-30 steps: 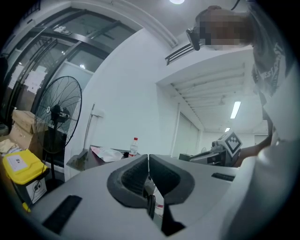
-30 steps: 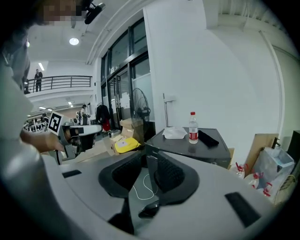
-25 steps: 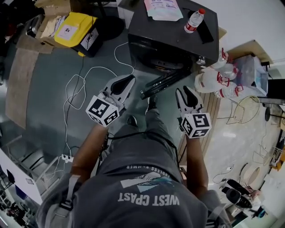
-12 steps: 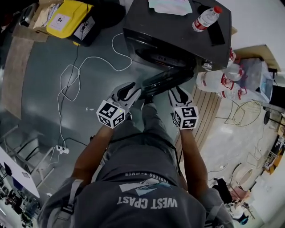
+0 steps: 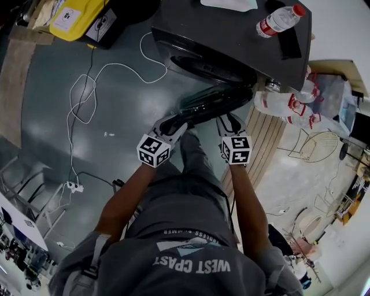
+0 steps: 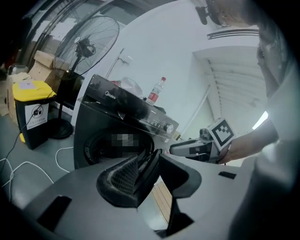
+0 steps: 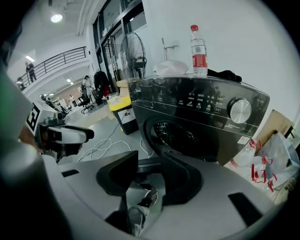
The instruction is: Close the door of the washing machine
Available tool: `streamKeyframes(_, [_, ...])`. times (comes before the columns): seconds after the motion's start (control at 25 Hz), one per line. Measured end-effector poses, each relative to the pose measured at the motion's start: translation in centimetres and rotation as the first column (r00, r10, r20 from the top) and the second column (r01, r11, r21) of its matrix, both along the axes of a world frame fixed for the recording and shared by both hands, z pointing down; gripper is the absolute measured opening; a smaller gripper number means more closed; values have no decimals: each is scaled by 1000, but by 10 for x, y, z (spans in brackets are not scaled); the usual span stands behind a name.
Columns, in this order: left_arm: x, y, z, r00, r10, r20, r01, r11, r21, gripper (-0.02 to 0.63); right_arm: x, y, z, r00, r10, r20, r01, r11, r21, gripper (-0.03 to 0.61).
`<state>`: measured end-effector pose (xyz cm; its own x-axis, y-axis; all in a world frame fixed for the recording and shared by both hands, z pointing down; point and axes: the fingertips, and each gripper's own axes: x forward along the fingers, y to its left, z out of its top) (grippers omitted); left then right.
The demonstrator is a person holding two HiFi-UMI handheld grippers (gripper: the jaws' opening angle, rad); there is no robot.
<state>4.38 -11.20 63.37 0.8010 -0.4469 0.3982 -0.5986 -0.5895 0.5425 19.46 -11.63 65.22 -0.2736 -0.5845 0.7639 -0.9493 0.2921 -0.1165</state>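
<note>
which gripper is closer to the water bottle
Right. The right gripper is below and slightly left of the water bottle; the left gripper, jaws opening around the door edge, is further left.

Clutter across a grey concrete floor (image 5: 133, 115).
Upper left: yellow-lidded black plastic bin (image 5: 81, 17), with a thin white cable (image 5: 87, 92) looped loosely below it, down to a white power strip (image 5: 72, 186). Upper right: clear plastic water bottle (image 5: 280, 18), red cap and label, beside a flat black object (image 5: 289, 43). Right: translucent red-capped plastic jugs (image 5: 283, 104), tipped over, near a slatted wooden board (image 5: 260, 144). In the background of the left gripper view: black pedestal fan (image 6: 89, 42).
</note>
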Motion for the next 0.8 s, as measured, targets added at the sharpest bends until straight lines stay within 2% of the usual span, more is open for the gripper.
streamKeyframes(0.48, [7, 27, 67, 997, -57, 51, 63, 988, -140, 144, 4, 12, 36, 998, -4, -55, 1, 998, -61, 172])
streamKeyframes(0.8, [18, 33, 93, 991, -77, 112, 95, 981, -168, 135, 3, 5, 35, 995, -34, -99, 32, 999, -22, 147])
